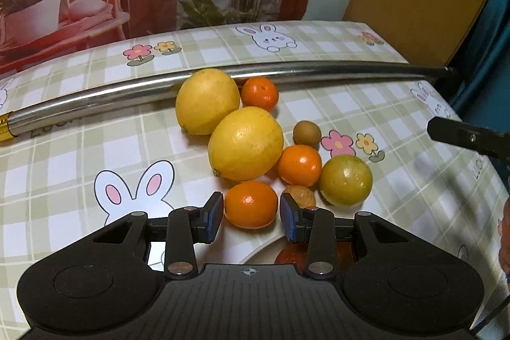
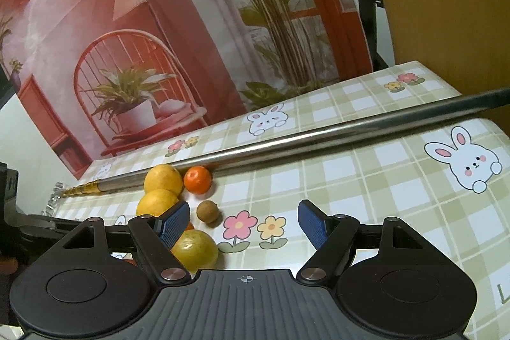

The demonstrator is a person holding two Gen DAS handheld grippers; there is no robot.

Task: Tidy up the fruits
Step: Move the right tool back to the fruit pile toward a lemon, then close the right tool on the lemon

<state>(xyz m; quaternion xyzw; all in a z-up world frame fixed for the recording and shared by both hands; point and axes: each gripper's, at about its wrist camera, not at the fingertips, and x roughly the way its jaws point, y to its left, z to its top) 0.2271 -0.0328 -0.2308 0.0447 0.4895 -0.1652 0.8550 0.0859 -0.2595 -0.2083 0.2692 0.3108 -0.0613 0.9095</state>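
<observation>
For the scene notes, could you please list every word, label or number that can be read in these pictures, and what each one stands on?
"Luck...": partly readable print on the tablecloth, beside the gold end of the metal pole; its end is hidden under the pole.
"LUC...": cut-off print at the tablecloth's right edge, left wrist view; too blurred to be sure.
"L": single letter at the right edge, right wrist view.
The fruit and tongs bear no readable text.

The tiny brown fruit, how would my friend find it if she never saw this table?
Find the long metal pole lying across the bunny tablecloth. The fruit pile sits just in front of it. At the pile's edge by the pink flower print sits the brown fruit, much smaller than the lemons and duller than the oranges.
</observation>
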